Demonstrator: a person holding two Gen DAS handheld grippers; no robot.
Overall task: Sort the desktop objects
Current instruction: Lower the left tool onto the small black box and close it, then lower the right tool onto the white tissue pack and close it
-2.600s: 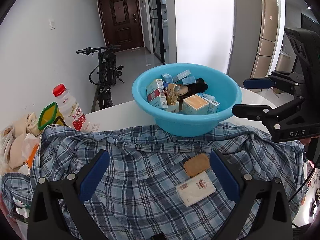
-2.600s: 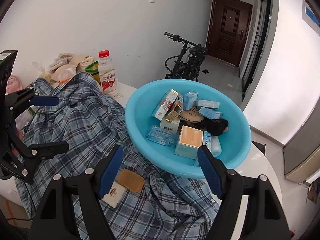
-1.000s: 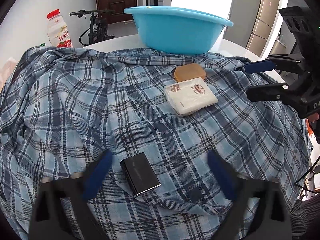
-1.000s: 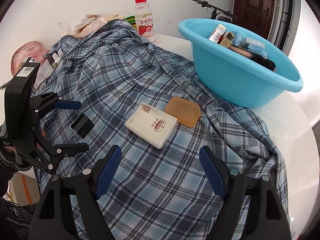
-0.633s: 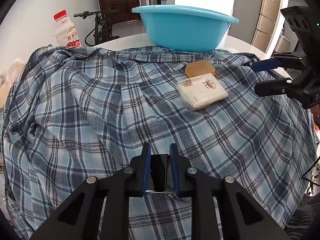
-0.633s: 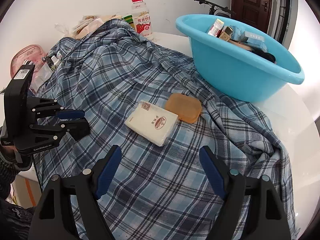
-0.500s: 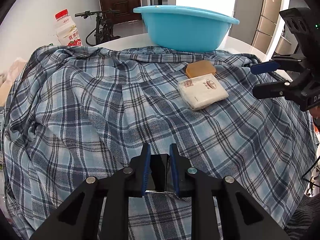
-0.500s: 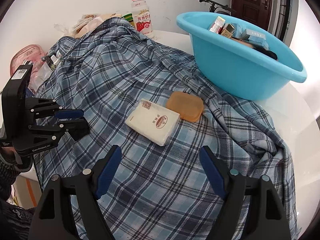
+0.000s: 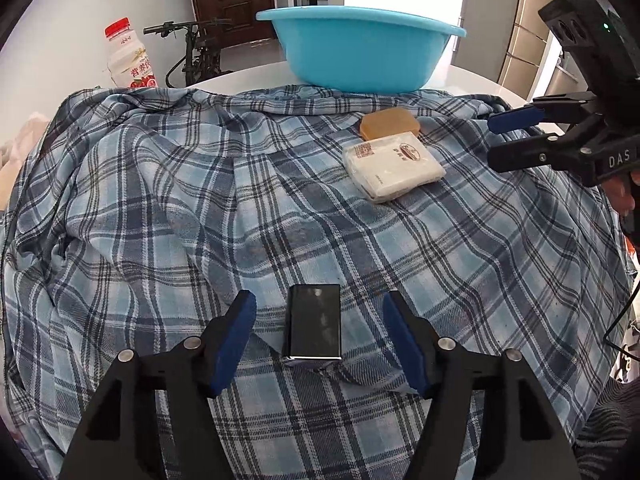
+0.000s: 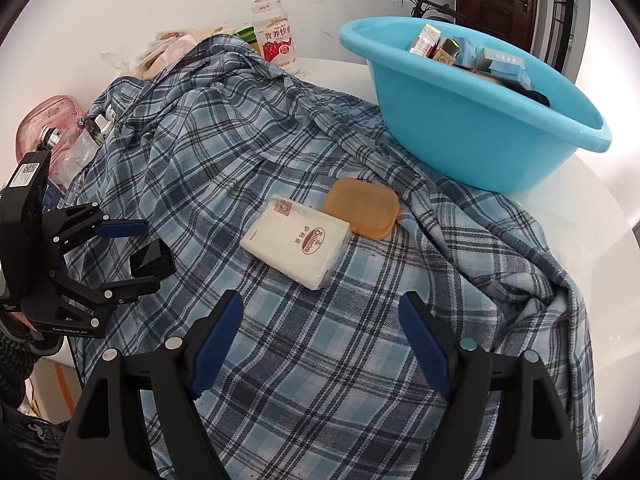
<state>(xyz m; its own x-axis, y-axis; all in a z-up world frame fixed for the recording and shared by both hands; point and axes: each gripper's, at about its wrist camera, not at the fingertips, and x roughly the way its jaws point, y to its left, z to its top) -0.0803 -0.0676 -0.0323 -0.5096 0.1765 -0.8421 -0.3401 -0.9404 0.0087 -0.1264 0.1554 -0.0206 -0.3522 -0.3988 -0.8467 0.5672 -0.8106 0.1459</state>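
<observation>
Both grippers, left [image 9: 316, 334] and right [image 10: 320, 340], gaped apart; a glossy black rectangular box [image 9: 314, 326] lay unclamped on rumpled plaid cloth [image 9: 200, 208].

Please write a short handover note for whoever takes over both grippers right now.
Left gripper: open, fingers either side of the black box, not gripping it; the box lies on the plaid shirt.
Right gripper: open, empty, above the shirt in front of the tissue pack.
Orange soap case touches the tissue pack.
Done: the blue basin already holds several small boxes.
Left: black box, tissue pack and soap case, probably bound for the basin.
</observation>
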